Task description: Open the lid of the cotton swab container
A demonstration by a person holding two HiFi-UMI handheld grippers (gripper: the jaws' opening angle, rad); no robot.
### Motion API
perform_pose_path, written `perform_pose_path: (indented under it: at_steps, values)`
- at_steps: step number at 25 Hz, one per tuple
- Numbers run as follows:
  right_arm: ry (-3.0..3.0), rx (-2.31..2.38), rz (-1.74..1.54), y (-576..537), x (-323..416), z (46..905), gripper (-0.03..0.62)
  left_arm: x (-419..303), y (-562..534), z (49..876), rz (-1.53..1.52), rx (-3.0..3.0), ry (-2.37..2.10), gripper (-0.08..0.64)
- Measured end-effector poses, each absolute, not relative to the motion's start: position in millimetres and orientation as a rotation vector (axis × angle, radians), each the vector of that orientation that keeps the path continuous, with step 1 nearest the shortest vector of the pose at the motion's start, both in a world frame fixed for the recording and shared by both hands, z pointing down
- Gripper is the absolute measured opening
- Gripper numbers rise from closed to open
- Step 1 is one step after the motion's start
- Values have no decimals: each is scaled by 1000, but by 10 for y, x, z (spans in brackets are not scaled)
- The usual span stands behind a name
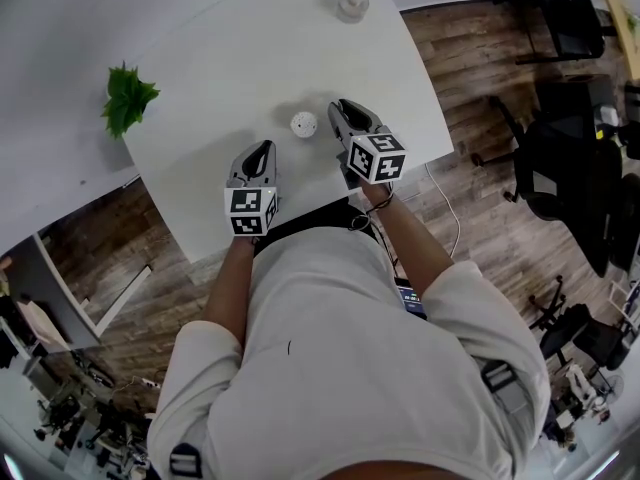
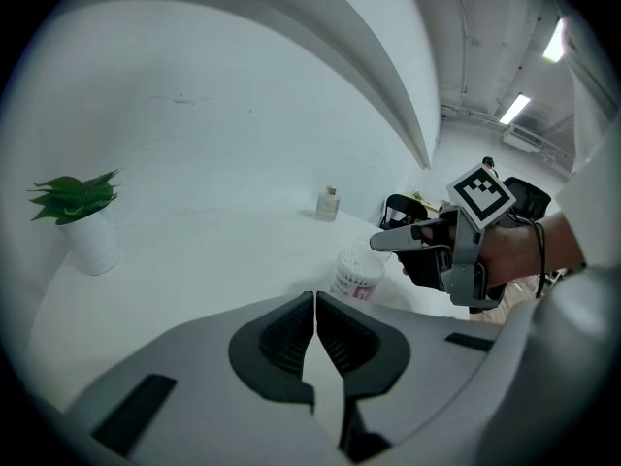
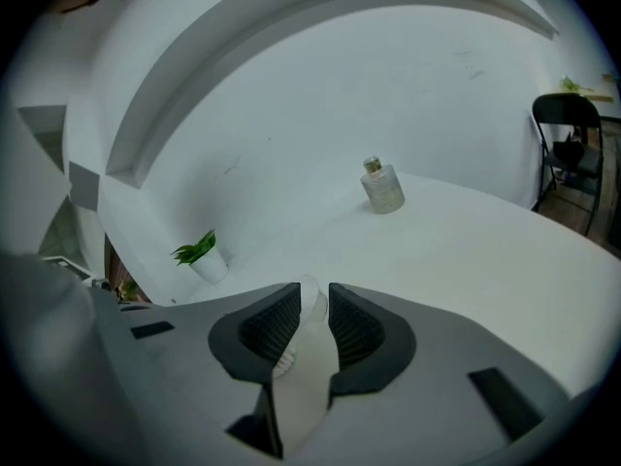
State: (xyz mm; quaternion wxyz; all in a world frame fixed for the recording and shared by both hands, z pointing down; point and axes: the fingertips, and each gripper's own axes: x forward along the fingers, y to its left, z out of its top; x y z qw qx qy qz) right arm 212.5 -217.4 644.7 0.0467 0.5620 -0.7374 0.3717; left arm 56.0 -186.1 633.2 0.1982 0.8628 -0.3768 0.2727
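The cotton swab container (image 1: 304,124) is seen standing on the white table (image 1: 230,38), just beside the tips of the right gripper (image 1: 338,108) and ahead of the left gripper (image 1: 262,148). White cotton swabs (image 2: 361,258) packed inside its clear wall are shown only in the left gripper view, where a pink label (image 2: 361,291) is also seen low on it (its print is too small to be read). From the head view only a small round white top is made out. In the right gripper view the edge of a clear lid (image 3: 310,297) is gripped between the two pads, and the container body below is mostly hidden by the jaws. The jaws of the left gripper are pressed together with nothing between them. A small capped bottle (image 3: 383,187) is placed far back on the table; what it contains cannot be told. A plant (image 2: 73,194) is kept in a white pot (image 2: 92,246), which is covered by the leaves in the head view.
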Motion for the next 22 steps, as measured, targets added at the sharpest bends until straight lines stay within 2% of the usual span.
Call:
perform_pose_path:
  at_steps: [3, 11, 12, 14, 16, 17, 22]
  values:
    - [-2259, 1655, 1062, -2132, 2124, 6415, 131, 576, -1844, 6323, 755, 2387, -1086, 25]
    - [-2313, 1566, 873, -1946, 2250, 6164, 178, 577, -1658, 6223, 706, 2323, -1230, 25]
    - [-2313, 1552, 839, -1900, 2268, 6141, 175, 570, -1619, 6224, 694, 2309, -1248, 25]
    - [-2301, 1510, 769, -1796, 2293, 6128, 127, 566, -1533, 6227, 675, 2286, -1276, 25]
    - [-2277, 1472, 726, -1666, 2309, 6145, 16, 588, -1435, 6225, 670, 2277, -1292, 25]
    - [-2268, 1453, 720, -1581, 2296, 6155, -5, 604, -1379, 6219, 675, 2280, -1290, 25]
    - [-2248, 1386, 665, -1186, 2076, 6121, -3, 666, -1142, 6140, 650, 2308, -1264, 25]
